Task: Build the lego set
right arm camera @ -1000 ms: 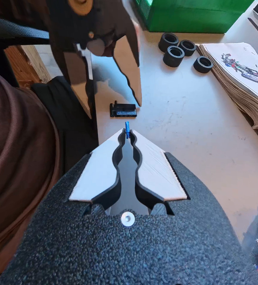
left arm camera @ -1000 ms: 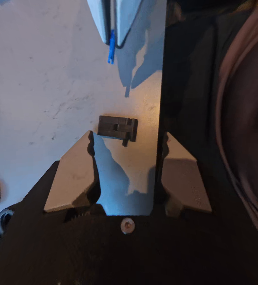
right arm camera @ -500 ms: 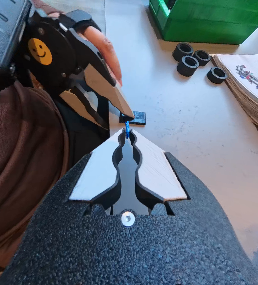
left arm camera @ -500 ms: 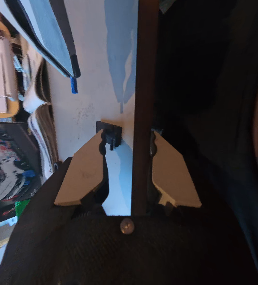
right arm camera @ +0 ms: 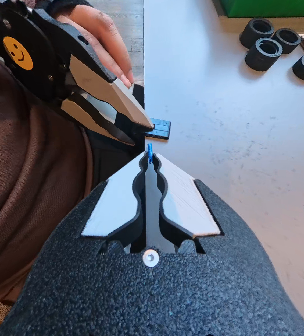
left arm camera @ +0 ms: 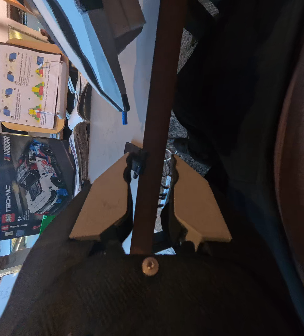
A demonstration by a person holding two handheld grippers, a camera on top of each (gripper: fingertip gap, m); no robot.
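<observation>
A small black lego piece point(right arm camera: 159, 129) lies at the edge of the white table point(right arm camera: 220, 127); it also shows in the left wrist view point(left arm camera: 136, 160). My left gripper point(left arm camera: 151, 157) is open and turned on its side. One finger is above the piece and the other is below the table edge, as the right wrist view point(right arm camera: 142, 135) shows. My right gripper point(right arm camera: 150, 154) is shut on a short blue pin point(right arm camera: 150, 151). It holds the pin just short of the black piece. The pin point(left arm camera: 124, 118) and the right gripper point(left arm camera: 124, 109) also show in the left wrist view.
Several black tyres point(right arm camera: 263, 52) lie at the back right beside a green bin point(right arm camera: 274, 7). An open instruction book point(left arm camera: 80, 127), the set's box point(left arm camera: 33, 187) and a printed sheet on a tray point(left arm camera: 20, 85) lie farther along. A person in brown clothing point(right arm camera: 29, 163) sits at the table's edge point(left arm camera: 156, 127). Tip to tip, the grippers are about 5 centimetres apart.
My left gripper has rolled onto its side and moved in to straddle the table edge at the black piece. My right gripper has kept the blue pin and edged closer.
</observation>
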